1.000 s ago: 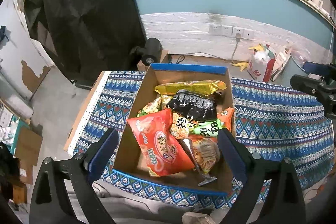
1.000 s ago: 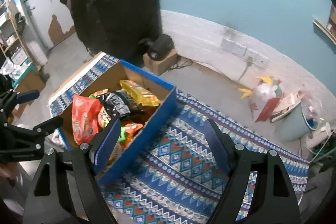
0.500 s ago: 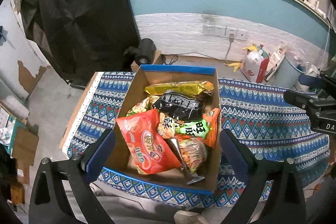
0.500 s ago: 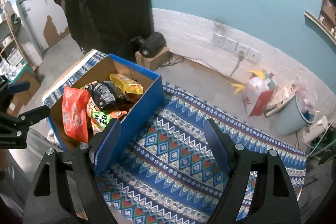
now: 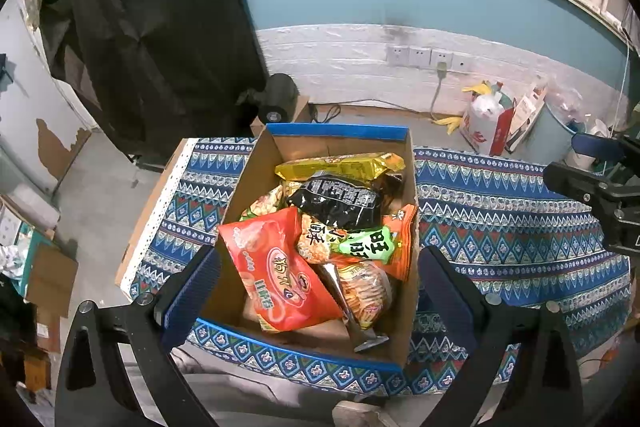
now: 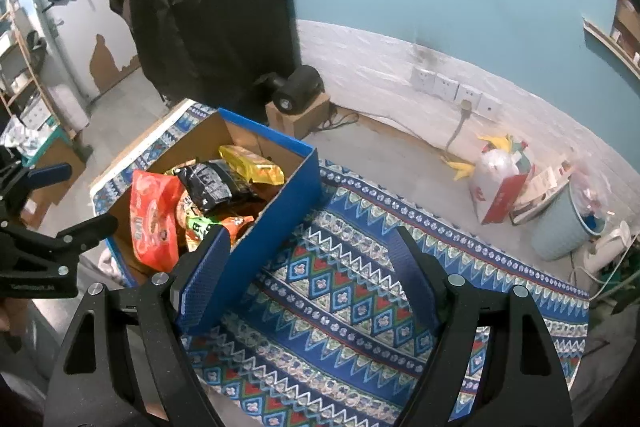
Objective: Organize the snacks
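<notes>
A heap of crinkly plastic snack packets is lying inside the open brown cardboard box with blue outer walls (image 5: 256,183), directly ahead of the left gripper (image 5: 318,281) and between its spread fingers. Nearest that gripper a large red-orange foil packet (image 5: 276,267) is leaning against the box's near-left wall; just beyond it a small green-labelled packet (image 5: 370,241) is resting on an orange one, a glossy black packet (image 5: 340,201) is sitting further in, and a long yellow foil packet (image 5: 340,165) is lying across the far end. A clear packet of brown crackers (image 5: 366,293) is lying to the right of the red one.

The left gripper is hovering above the box with its jaws wide apart and holding nothing. The right gripper (image 6: 310,277) is also gaping empty, hanging over the blue, red and white patterned cloth (image 6: 360,291) on the tabletop, with the box just off its left finger.

Every packet in view is sitting in the box and none is lying out on the cloth, so this is fitting either packets gathered in and the job near done, or a jumble waiting to be sorted out onto the bare cloth. Any pick is calling for a gentle pinch on a packet's edge, since the foil is looking slippery and easy to crush
</notes>
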